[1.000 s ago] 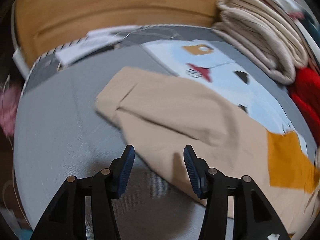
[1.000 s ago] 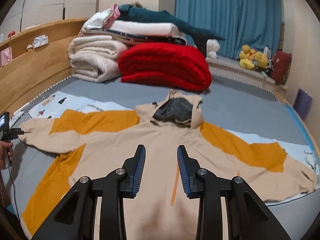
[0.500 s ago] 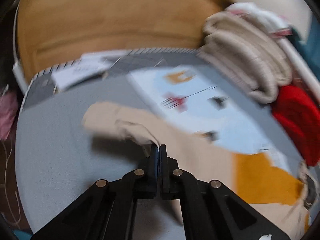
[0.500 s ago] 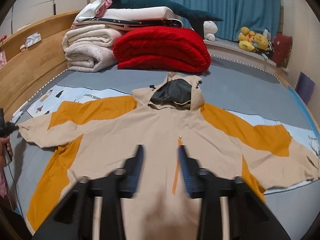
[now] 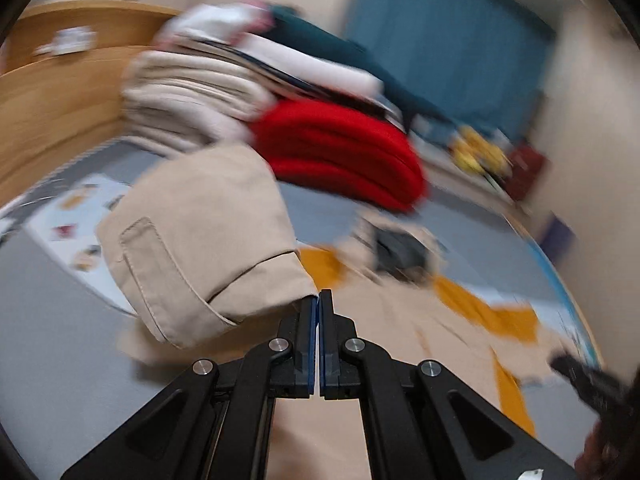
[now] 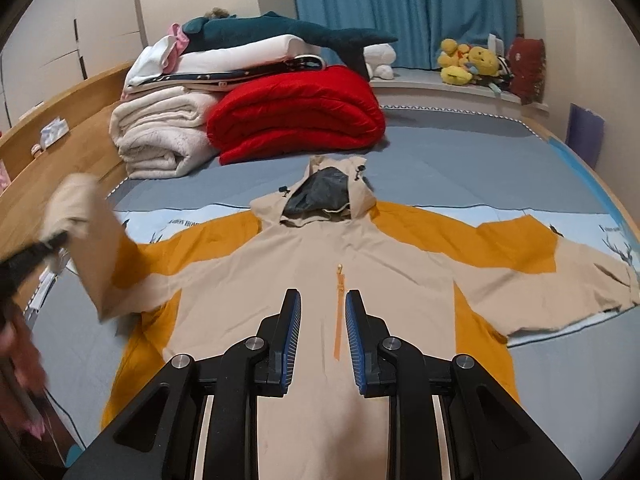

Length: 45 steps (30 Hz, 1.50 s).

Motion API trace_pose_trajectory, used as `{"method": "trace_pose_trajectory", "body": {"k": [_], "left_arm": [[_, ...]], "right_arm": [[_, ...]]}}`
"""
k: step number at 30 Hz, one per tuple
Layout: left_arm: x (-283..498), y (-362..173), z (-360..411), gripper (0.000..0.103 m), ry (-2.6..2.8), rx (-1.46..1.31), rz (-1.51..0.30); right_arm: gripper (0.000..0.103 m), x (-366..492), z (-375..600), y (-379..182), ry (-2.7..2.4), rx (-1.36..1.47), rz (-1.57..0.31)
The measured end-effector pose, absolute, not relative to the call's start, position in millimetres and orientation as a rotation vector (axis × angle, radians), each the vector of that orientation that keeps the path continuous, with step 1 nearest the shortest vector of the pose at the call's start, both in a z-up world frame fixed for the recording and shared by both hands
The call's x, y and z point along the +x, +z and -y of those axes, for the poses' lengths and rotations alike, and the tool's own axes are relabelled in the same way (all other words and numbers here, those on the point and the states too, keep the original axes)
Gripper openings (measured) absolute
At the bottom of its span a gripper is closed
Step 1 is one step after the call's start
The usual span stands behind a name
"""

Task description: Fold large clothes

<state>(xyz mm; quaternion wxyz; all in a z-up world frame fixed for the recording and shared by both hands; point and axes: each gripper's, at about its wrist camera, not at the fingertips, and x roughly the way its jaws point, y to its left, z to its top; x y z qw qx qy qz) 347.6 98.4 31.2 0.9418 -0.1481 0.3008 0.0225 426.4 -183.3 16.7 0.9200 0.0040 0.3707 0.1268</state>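
Folding 1 sleeve [image 5: 200,248] in — the left gripper [image 5: 319,300] pinches its cuff above the jacket [image 6: 320,256] on the bed [image 6: 460,160]. Right gripper [image 6: 320,312] hangs empty, jaws apart. Next — lay it across the chest.

Bed [image 6: 460,160] with grey-blue sheet, wooden headboard [image 6: 80,120] far left of the jaws. Ahead of the jaws, left: rolled cream blanket [image 6: 160,136] under a stack of white folded bedding [image 6: 224,56]. Red quilt [image 6: 296,116] straight ahead, touching the cream blanket. Teal shark plush [image 6: 280,32] lies on top of the stack. Blue curtain [image 6: 400,4] behind. Yellow plush toys [image 6: 468,60] and a dark red one [image 6: 528,68] on the ledge, ahead right. Light-blue printed cloth [image 6: 180,220] spread flat on the sheet. Left-wrist view is blurred.
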Motion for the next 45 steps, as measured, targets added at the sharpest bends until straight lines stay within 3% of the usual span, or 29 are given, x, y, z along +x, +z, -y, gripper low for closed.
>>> {"method": "trace_pose_trajectory", "body": {"k": [5, 9, 12, 14, 18, 24, 27, 40, 42, 43, 45], "left_arm": [[385, -30, -28, 0.000, -0.157, -0.281, -0.876], [396, -60, -37, 0.003, -0.211, -0.403, -1.072], [391, -48, -62, 0.016, -0.177, -0.419, -1.020], [386, -42, -77, 0.019, -0.136, -0.393, -0.979], [391, -52, -82, 0.020, -0.214, -0.444, -1.030], [402, -38, -99, 0.023, -0.089, -0.397, -0.953], [406, -36, -111, 0.023, -0.021, -0.404, -0.938], [412, -37, -149, 0.023, 0.054, -0.479, -0.950], [413, -37, -150, 0.023, 0.056, -0.478, -0.949], [413, -37, -150, 0.023, 0.060, -0.481, -0.948], [414, -37, -152, 0.023, 0.065, -0.487, -0.948]], "right_arm": [[0.026, 430, 185, -2, 0.246, 0.044, -0.828], [0.027, 439, 179, -25, 0.249, 0.090, -0.900], [0.030, 446, 169, -39, 0.270, 0.096, -0.923], [0.033, 450, 162, -48, 0.288, 0.105, -0.942], [0.036, 457, 140, -71, 0.347, 0.122, -0.995], [0.037, 453, 97, -90, 0.446, 0.040, -1.023], [0.046, 443, 68, -101, 0.525, -0.077, -1.035], [0.047, 421, 11, -152, 0.510, -0.456, -1.022], [0.042, 423, 11, -157, 0.511, -0.477, -1.029], [0.023, 426, 11, -159, 0.513, -0.480, -1.029], [0.014, 429, 14, -157, 0.515, -0.455, -1.030]]}}
